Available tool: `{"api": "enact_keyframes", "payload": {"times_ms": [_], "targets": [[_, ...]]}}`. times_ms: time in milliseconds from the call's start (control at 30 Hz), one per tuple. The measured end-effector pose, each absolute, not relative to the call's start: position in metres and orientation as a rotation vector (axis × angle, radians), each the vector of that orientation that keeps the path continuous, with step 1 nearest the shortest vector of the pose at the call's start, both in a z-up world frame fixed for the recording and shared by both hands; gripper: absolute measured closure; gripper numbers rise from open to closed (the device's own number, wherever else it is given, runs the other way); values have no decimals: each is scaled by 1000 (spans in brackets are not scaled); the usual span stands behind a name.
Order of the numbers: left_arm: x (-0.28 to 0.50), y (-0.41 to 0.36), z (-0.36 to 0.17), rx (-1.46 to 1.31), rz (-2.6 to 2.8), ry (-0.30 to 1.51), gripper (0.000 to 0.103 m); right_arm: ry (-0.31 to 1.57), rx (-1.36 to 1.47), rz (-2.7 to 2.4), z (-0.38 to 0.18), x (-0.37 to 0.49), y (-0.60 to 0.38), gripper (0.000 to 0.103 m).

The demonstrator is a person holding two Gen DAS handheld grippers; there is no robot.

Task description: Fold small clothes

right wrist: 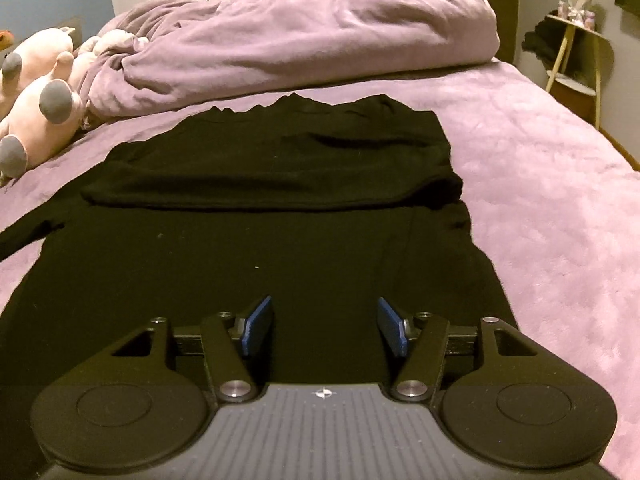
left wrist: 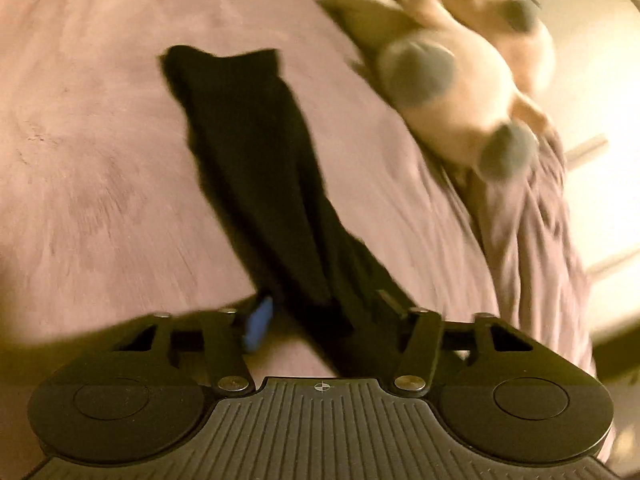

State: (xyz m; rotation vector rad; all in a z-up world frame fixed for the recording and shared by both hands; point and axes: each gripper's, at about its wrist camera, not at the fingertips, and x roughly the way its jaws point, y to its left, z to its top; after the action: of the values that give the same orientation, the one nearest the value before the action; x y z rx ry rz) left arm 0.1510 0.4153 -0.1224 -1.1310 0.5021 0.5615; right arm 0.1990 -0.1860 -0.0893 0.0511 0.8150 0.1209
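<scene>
Bed (right wrist: pixel 540 184): bare purple right of top (right wrist: pixel 256 248). Right claw (right wrist: pixel 323 330) wide over hem. Left claw (left wrist: pixel 320 316) wide around sleeve (left wrist: pixel 248 152); plush (left wrist: pixel 460 76) near edge.

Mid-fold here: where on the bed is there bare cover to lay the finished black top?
Right of the black top, the purple cover lies bare to the bed's edge. In the left wrist view, a broad bare patch lies left of the black sleeve. Crowded: the plush toys at left and the heaped duvet behind.
</scene>
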Motion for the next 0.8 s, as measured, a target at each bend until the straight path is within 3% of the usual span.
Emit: {"api": "enact_keyframes", "payload": {"times_ms": [133, 200, 300, 467, 600, 667, 733, 800], "targets": [[154, 441, -132, -1239, 589, 462, 71, 821, 33, 113, -91, 199, -182, 43], [157, 449, -138, -1279, 603, 459, 89, 824, 38, 113, -91, 199, -183, 43], [159, 449, -135, -1255, 609, 464, 93, 827, 52, 111, -90, 200, -187, 43], [193, 396, -72, -787, 489, 491, 95, 818, 102, 99, -89, 201, -198, 43], [233, 300, -12, -467, 206, 490, 95, 811, 149, 97, -88, 200, -204, 43], [249, 241, 5, -347, 52, 503, 94, 804, 163, 92, -86, 198, -205, 43], [262, 181, 8, -275, -100, 554, 86, 800, 175, 81, -84, 196, -208, 43], [271, 129, -4, -218, -235, 623, 51, 799, 192, 77, -82, 194, -212, 43]]}}
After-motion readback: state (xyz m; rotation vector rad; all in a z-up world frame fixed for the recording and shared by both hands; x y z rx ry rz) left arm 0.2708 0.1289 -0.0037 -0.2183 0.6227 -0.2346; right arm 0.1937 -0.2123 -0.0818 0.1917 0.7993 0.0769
